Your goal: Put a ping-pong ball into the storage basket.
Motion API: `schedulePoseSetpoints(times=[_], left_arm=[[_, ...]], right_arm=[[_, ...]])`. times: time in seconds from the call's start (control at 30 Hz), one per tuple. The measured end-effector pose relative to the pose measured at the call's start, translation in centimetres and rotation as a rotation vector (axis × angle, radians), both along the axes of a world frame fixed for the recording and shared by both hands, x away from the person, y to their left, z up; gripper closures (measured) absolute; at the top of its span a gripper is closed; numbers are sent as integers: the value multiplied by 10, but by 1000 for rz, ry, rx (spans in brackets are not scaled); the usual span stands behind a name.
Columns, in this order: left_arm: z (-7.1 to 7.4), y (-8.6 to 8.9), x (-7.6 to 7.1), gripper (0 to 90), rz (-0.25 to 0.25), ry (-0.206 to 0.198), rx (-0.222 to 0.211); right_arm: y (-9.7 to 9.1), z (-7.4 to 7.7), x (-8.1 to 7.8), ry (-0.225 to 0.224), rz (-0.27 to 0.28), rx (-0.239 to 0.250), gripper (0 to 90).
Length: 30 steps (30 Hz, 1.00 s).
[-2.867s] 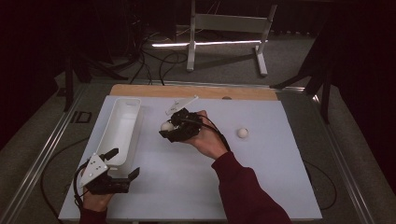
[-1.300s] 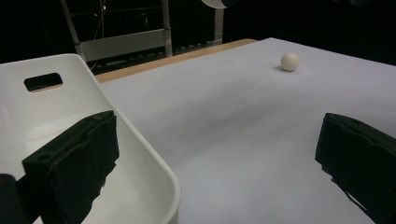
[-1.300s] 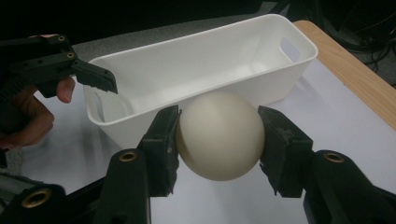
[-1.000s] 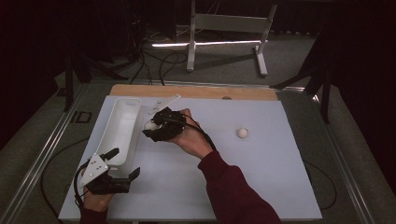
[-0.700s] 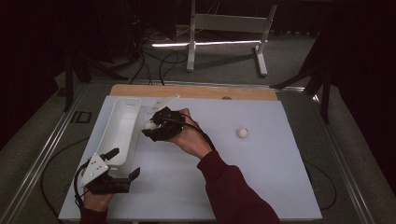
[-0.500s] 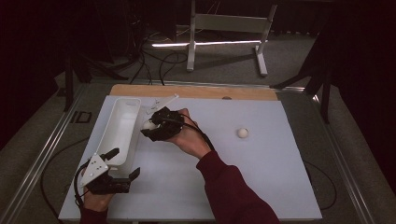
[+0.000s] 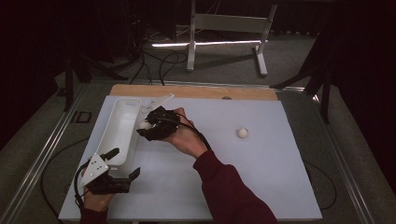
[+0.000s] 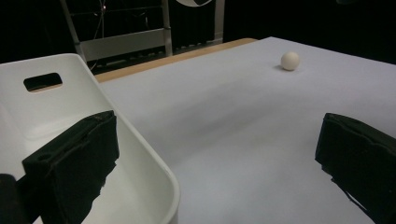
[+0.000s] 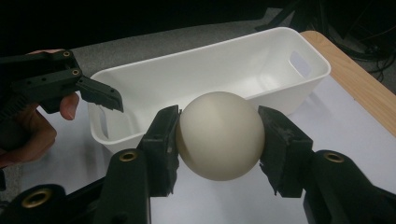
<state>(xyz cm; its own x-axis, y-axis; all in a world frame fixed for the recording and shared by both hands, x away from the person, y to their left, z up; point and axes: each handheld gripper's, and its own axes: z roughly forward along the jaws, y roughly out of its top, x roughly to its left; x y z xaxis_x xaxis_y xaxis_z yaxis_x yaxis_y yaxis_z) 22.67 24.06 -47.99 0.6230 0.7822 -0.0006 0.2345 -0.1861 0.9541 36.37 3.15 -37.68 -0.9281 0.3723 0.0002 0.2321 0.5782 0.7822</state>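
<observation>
At the bin's (image 7: 122, 128) right rim, right hand-held gripper (image 7: 145, 127) clamps 1 ball (image 9: 220, 135), bin just beyond it, long axis crosswise to the jaws (other ball (image 7: 242, 133) lies well apart). Left hand-held gripper (image 7: 122, 163) wide, empty.

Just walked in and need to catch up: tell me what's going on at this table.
A person is working with a handheld gripper in each hand. The right gripper is clamped on a white ball and holds it at the rim of the white plastic bin, apparently about to drop it in. The left gripper stands open at the bin's near end, one jaw inside its wall, not gripping. A second white ball lies on the white table, off to the right.
</observation>
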Motion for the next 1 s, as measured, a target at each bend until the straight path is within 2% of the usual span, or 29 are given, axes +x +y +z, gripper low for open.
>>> schedulePoseSetpoints(times=[1.0], left_arm=[[0,0,1,3,1,-2,1]], right_arm=[[15,3,4,-3,-4,20,507]])
